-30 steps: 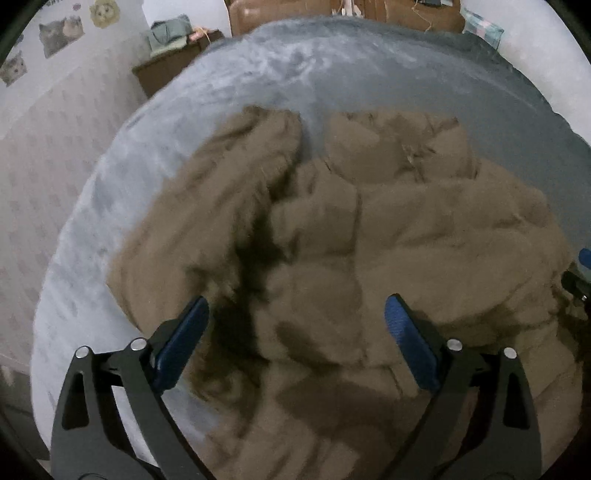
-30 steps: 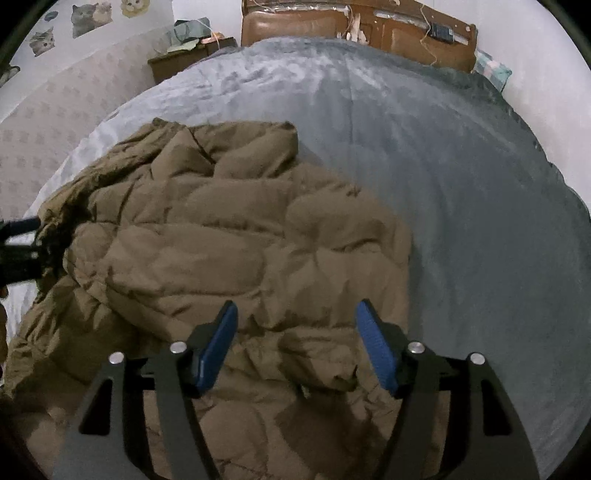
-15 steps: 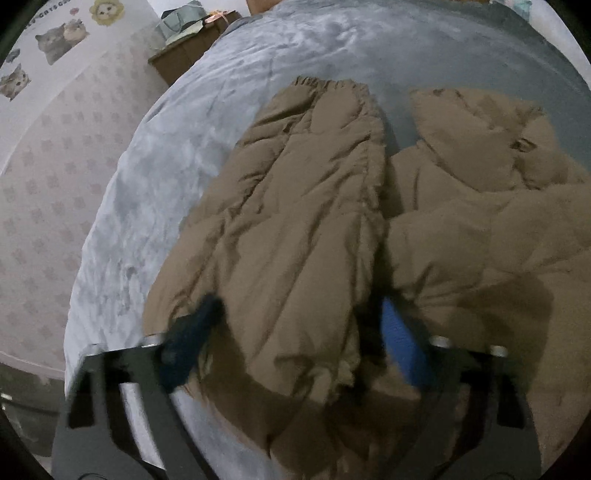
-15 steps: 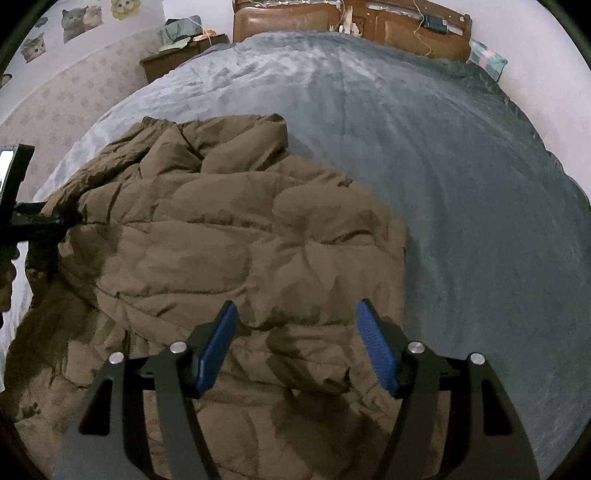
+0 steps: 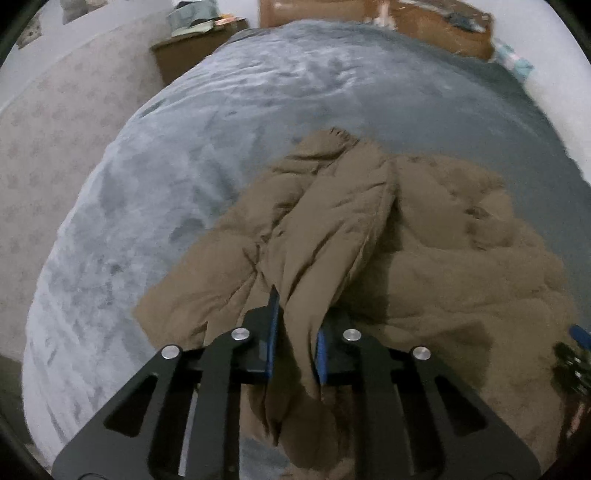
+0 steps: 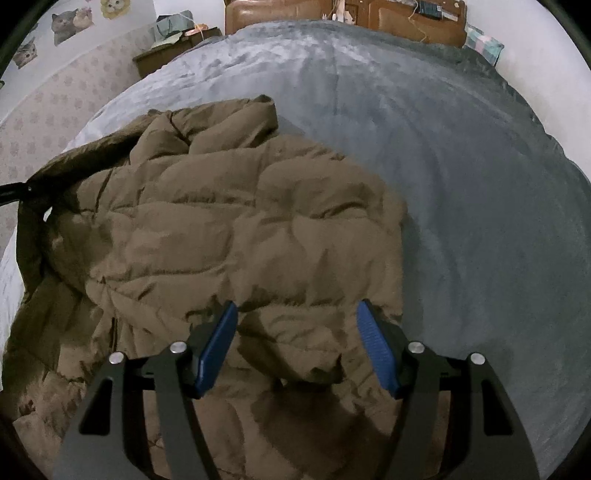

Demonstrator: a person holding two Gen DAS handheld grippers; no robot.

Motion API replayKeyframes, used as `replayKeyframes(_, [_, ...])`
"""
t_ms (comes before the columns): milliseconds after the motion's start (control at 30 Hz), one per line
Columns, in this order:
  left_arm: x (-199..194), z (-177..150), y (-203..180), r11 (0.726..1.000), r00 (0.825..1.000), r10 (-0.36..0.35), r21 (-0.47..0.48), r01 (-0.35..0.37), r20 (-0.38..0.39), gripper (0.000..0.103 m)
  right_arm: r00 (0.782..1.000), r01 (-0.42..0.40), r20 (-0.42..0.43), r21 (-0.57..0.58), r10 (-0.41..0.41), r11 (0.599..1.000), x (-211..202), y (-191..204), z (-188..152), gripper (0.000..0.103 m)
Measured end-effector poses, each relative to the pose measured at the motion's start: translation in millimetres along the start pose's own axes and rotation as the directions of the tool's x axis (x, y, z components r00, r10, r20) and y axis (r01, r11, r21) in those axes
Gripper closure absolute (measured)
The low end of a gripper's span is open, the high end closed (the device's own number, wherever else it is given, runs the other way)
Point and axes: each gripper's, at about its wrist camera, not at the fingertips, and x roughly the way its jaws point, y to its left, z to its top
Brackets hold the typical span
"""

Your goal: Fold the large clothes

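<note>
A large brown puffer jacket point(image 6: 229, 229) lies crumpled on a grey-blue bed. In the left wrist view its sleeve point(image 5: 332, 229) runs away from me, cuff at the far end. My left gripper point(image 5: 295, 332) is shut on the near part of that sleeve, fabric bunched between the blue pads. My right gripper point(image 6: 297, 343) is open and empty, hovering just above the jacket's near folds. The left gripper's tip point(image 6: 14, 192) shows at the left edge of the right wrist view, holding the jacket's edge lifted.
The bed's grey-blue blanket point(image 6: 461, 184) stretches far and right of the jacket. A wooden headboard point(image 6: 295, 14) stands at the far end, a nightstand point(image 5: 192, 55) with clutter at the far left. A patterned wall point(image 5: 44, 166) borders the bed's left side.
My left gripper has closed on the jacket sleeve and drawn it up and back; it was open before. The right gripper stayed open and nearly still.
</note>
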Motion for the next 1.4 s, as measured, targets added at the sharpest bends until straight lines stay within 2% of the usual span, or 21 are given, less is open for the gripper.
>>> replayKeyframes(200, [-23,-41,-25,0.983,0.992,-0.113,0.151,0.102,0.064,0.089,1.0,0.008,-0.011,-0.009,-0.008,1.0,1,3,-5,0.036])
replayKeyframes(433, [-29,-91,-27,0.931,0.986,-0.169,0.328,0.163,-0.01,0.089,1.0,0.008,-0.011,-0.028,-0.008,1.0,-2,10,-6,0.036])
replayKeyframes(500, [-27,-101,-25,0.917,0.986,-0.163,0.363,0.164,-0.034,0.089,1.0,0.007,-0.01,-0.029,-0.008,1.0,-2,12,-6,0.035])
replayKeyframes(567, [-24,-106,-17,0.921,0.99,-0.13,0.366,0.138,-0.047,0.09,1.0,0.008,-0.012,-0.032,-0.009,0.999,-1,15,-5,0.035])
replayKeyframes(667, [-24,-97,-8,0.946,0.991,-0.124,0.297,0.133,-0.049,0.089,1.0,0.013,-0.007,-0.034,-0.014,0.999,-1,20,-4,0.034])
replayKeyframes(733, [-24,-95,-7,0.956,0.991,-0.127,0.261,0.132,-0.038,0.085,1.0,0.011,0.015,-0.047,-0.011,0.999,-5,25,-2,0.034])
replayKeyframes(800, [-29,-92,-3,0.965,0.994,-0.11,0.237,0.112,-0.023,0.059,0.999,0.01,0.038,-0.071,-0.007,0.997,-9,30,3,0.034])
replayKeyframes(833, [-28,-90,-4,0.967,0.994,-0.111,0.228,0.111,-0.013,0.036,0.999,0.012,0.047,-0.088,-0.008,0.996,-10,34,9,0.034])
replayKeyframes(867, [-33,-88,-2,0.972,0.996,-0.09,0.217,0.087,0.008,0.022,0.999,0.011,0.047,-0.098,-0.006,0.995,-10,38,14,0.034])
replayKeyframes(900, [-33,-84,-4,0.976,0.997,-0.072,0.209,0.067,0.016,0.02,0.999,0.008,0.047,-0.104,-0.003,0.995,-10,40,18,0.034])
replayKeyframes(1100, [-25,-68,-14,0.981,1.0,0.012,0.195,-0.013,0.006,0.019,0.998,0.006,0.068,-0.183,0.006,0.983,-11,62,39,0.035])
replayKeyframes(1200, [-11,-47,-18,0.975,0.996,0.087,0.203,-0.086,0.002,0.019,0.997,0.012,0.071,-0.207,0.003,0.978,-10,65,37,0.034])
replayKeyframes(1333, [9,-16,-15,0.972,0.988,0.152,0.188,-0.144,-0.027,0.02,0.998,0.029,0.053,-0.218,-0.018,0.976,-5,57,29,0.034])
replayKeyframes(1400, [19,-4,-16,0.97,0.985,0.164,0.192,-0.152,-0.045,0.031,0.999,0.036,0.041,-0.208,-0.028,0.977,0,49,26,0.034])
